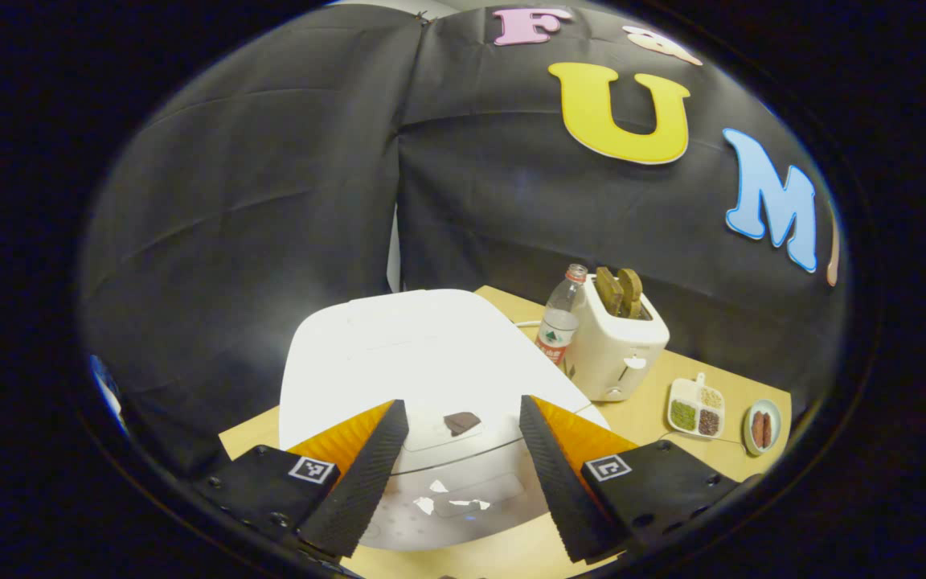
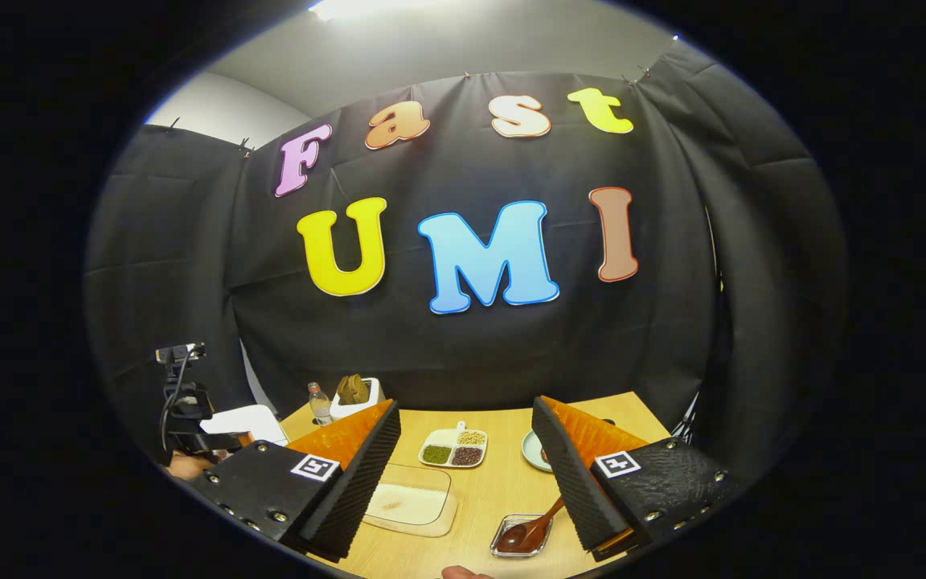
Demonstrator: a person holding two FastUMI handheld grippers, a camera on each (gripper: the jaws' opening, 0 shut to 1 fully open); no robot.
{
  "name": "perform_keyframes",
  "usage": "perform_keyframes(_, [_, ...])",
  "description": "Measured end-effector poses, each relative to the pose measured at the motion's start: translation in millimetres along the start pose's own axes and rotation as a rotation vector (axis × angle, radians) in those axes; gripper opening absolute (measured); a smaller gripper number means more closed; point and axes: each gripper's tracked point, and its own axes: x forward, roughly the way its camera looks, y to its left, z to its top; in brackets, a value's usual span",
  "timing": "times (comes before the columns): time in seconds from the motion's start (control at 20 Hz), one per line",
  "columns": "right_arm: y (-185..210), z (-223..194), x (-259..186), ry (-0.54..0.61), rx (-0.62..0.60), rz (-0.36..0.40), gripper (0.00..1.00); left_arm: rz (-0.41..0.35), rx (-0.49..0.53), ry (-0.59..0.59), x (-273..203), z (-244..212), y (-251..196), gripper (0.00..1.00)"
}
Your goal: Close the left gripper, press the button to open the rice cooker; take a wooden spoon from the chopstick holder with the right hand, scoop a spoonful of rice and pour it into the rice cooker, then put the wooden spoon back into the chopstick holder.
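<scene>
The white rice cooker [image 1: 423, 354] stands with its lid down right in front of my left gripper [image 1: 460, 408]. That gripper is open, its fingers either side of the small dark lid button [image 1: 461, 421] and a little above it. In the right gripper view my right gripper [image 2: 465, 410] hangs open over the wooden table [image 2: 495, 490], holding nothing. Below its right finger a dark wooden spoon [image 2: 529, 532] lies with its bowl in a small clear tray [image 2: 511, 549]. A shallow rectangular container of rice [image 2: 412, 504] sits by its left finger. The cooker [image 2: 244, 422] appears far left.
Behind the cooker stand a water bottle [image 1: 561, 315] and a white toaster [image 1: 620, 354] with bread in it. A divided dish of grains [image 1: 696, 408] and a small plate of sausages [image 1: 762, 428] lie to the right. A hand [image 2: 183, 465] shows at far left.
</scene>
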Motion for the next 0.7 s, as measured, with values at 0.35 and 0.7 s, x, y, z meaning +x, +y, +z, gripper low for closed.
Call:
perform_keyframes(0.35, [-9.8, 19.9, 0.7, -0.050, -0.040, -0.047, 1.00, -0.200, 0.099, -0.293, -93.4, 91.2, -65.0, 0.96])
perform_keyframes(0.7, [-9.8, 54.9, -7.3, -0.129, -0.071, -0.109, 0.99, -0.398, 0.109, -0.505, -230.6, 153.3, -147.5, 0.92])
